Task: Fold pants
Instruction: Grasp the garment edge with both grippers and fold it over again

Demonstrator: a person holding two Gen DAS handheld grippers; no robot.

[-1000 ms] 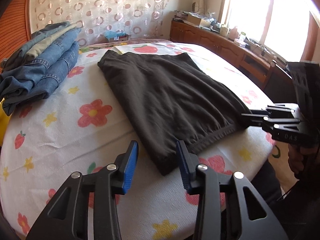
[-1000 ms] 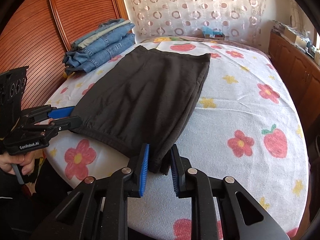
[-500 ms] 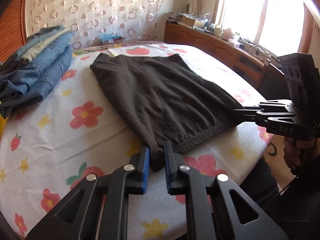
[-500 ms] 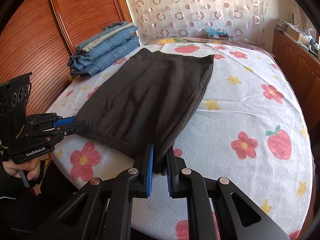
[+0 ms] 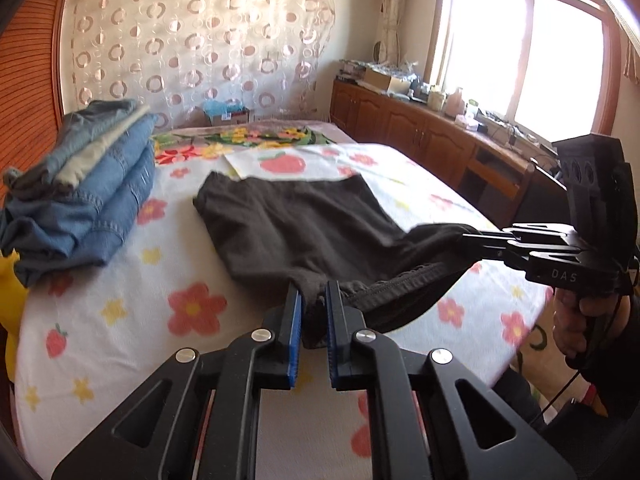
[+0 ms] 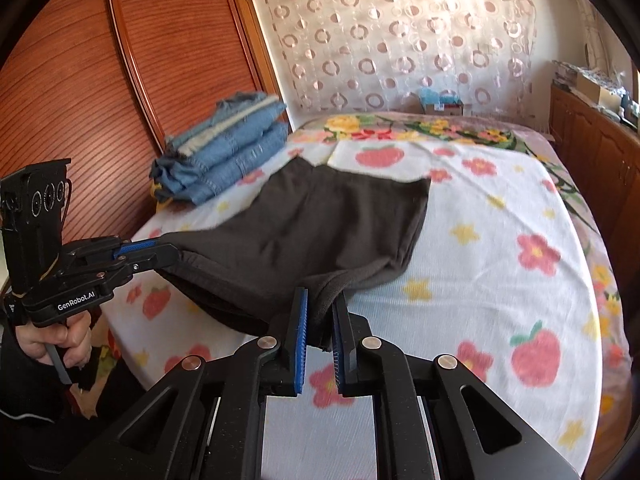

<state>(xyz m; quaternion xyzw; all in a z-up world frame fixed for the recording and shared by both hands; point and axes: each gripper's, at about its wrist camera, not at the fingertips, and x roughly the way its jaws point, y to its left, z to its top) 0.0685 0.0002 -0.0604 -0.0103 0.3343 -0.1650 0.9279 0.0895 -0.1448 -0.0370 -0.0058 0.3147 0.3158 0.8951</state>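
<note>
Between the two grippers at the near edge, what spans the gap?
The dark brown pants' elastic waistband hangs lifted between the left gripper and right gripper, each clamped on a corner; clearest in the left wrist view.

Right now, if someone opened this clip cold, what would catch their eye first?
The dark pants stretched across the flowered bedspread, their near edge lifted off it, pinched at one corner by the left gripper and at the other by the right gripper. Next, the stack of folded jeans at the far left by the wooden panel.
</note>
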